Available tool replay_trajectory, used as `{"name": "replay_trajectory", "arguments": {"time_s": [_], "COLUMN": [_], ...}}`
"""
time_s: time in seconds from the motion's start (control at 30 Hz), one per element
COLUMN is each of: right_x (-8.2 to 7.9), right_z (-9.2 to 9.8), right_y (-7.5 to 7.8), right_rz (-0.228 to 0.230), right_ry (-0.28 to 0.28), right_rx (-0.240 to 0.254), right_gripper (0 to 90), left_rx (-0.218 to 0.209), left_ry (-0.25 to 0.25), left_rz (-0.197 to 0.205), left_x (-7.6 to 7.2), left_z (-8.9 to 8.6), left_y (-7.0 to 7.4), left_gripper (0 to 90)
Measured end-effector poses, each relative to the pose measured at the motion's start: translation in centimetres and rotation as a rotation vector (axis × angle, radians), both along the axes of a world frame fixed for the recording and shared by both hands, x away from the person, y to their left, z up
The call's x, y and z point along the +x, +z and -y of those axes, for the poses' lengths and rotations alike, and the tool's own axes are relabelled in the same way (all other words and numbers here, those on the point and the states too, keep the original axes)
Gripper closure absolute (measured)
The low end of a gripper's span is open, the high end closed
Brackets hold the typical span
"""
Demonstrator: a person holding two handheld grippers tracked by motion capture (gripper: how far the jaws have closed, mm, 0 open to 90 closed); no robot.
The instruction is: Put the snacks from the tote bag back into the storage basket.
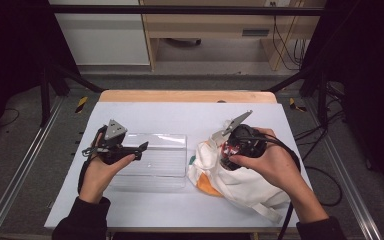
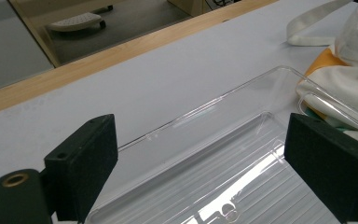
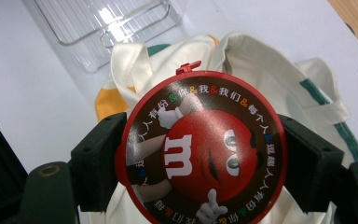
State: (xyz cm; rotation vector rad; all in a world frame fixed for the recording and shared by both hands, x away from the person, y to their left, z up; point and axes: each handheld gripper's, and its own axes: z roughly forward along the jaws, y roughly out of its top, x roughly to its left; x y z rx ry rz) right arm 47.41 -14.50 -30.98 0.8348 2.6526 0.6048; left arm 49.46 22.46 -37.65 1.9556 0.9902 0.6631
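A round red M&M's candy tub (image 3: 200, 151) with a brown printed lid is clamped between the jaws of my right gripper (image 3: 200, 163), held over a white canvas tote bag (image 3: 270, 84). From above, the right gripper (image 1: 232, 147) sits on top of the bag (image 1: 240, 185) with the tub (image 1: 226, 151) partly hidden by the hand. A clear plastic tray (image 1: 155, 155) lies on the table left of the bag. My left gripper (image 1: 130, 150) hovers over the tray's left end, jaws wide apart with nothing between them; the tray (image 2: 242, 168) lies below those jaws.
The table (image 1: 145, 117) has a white top and a wooden far edge (image 1: 187, 96). The bag's strap (image 1: 267, 212) trails toward the front right edge. Black frame bars stand at both sides, and cables lie on the floor at the right.
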Motion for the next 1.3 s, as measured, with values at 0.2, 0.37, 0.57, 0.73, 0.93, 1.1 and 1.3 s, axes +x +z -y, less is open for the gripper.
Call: {"name": "replay_trajectory", "arguments": {"time_s": [0.2,0.37,0.57,0.73,0.93,1.1,1.3], "right_x": [0.2,1.0,2.3,3.1,3.9,4.5,5.2], "right_z": [-1.0,-1.5,-1.9,-2.3,-2.7,-3.2,-3.7], "right_y": [1.2,2.2,2.6,2.5,2.2,1.9,1.8], "right_rz": [0.010,0.018,0.019,0.027,0.029,0.028,0.025], "right_ry": [-0.001,0.005,0.028,0.042,0.061,0.077,0.083], "right_rx": [-0.011,-0.011,-0.005,0.005,0.021,0.029,0.040], "right_gripper": [24.4,24.3,24.3,24.3,24.3,24.3,24.3], "left_rx": [-0.026,-0.036,-0.041,-0.056,-0.056,-0.061,-0.063], "left_ry": [0.036,0.049,0.058,0.065,0.061,0.065,0.064], "left_rz": [0.002,-0.008,-0.011,-0.012,-0.019,-0.021,-0.024], "left_x": [0.0,0.2,0.2,0.4,0.5,0.5,0.5], "left_z": [-1.4,-1.9,-2.7,-3.1,-3.5,-3.7,-3.8], "left_y": [0.4,0.3,0.4,0.4,0.3,0.3,0.3], "left_gripper": [8.9,7.8,7.1,7.1,7.1,7.0,7.0]}}
